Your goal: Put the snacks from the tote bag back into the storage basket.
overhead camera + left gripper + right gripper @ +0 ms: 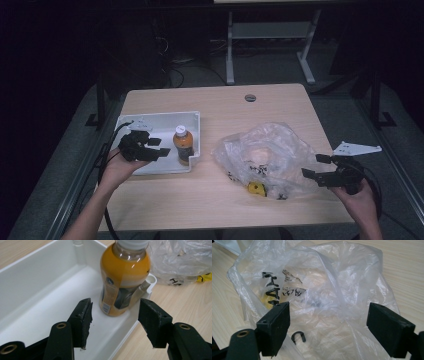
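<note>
An orange juice bottle (183, 145) with a white cap stands upright in the right end of a white tray (150, 123). My left gripper (159, 148) hangs open just left of the bottle; in the left gripper view the bottle (123, 277) stands ahead of the gap, apart from both pads. A crumpled clear plastic bag (265, 155) with black print lies at the table's middle right. My right gripper (316, 166) is open at the bag's right edge, and in the right gripper view the bag (319, 290) bulges ahead of and between the jaws, which do not press it.
A small yellow object (256, 188) shows under the bag's near edge. The wooden table (215, 105) has a round cable hole (250, 97) at the back. Bare tabletop lies behind the tray and bag. Table legs and cables stand beyond the far edge.
</note>
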### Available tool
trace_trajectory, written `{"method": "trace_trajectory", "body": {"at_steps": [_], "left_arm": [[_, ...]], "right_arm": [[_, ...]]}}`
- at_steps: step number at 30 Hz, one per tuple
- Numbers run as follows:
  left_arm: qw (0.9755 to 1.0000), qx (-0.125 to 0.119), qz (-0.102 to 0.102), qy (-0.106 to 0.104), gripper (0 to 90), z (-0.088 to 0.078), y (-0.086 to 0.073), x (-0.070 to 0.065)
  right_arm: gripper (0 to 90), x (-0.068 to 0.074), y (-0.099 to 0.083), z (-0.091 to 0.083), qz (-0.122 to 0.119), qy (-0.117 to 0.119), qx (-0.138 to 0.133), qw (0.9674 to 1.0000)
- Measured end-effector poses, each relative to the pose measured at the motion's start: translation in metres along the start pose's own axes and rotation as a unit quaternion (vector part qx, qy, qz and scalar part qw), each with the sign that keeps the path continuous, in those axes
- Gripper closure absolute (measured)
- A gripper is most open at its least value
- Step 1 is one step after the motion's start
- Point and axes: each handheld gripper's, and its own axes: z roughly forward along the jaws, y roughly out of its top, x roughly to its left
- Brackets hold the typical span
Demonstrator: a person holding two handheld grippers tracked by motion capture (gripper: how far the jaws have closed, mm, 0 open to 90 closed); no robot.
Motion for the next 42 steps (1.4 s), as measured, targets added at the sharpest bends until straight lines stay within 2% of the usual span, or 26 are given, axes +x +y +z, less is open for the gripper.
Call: {"method": "trace_trajectory", "body": {"at_steps": [8, 24, 31, 42], "left_arm": [[0.9999, -0.005, -0.008, 0.004, 43.6, -0.002, -0.011, 0.002], [0.9999, -0.012, 0.005, 0.007, 43.4, -0.001, -0.028, -0.005], [0.9998, -0.019, 0.0, 0.007, 43.0, 0.0, -0.038, -0.008], [0.9998, -0.015, 0.004, 0.008, 42.0, 0.005, -0.048, -0.014]], "right_arm": [[18.4, 0.0, 0.0, 0.0, 0.001, 0.0, 0.0, 1.0], [18.4, 0.0, -0.001, -0.001, 0.006, 0.001, 0.001, 1.0], [18.5, 0.0, -0.002, -0.001, 0.008, 0.0, 0.003, 1.0], [18.4, -0.001, -0.003, -0.001, 0.003, 0.0, 0.001, 1.0]]}}
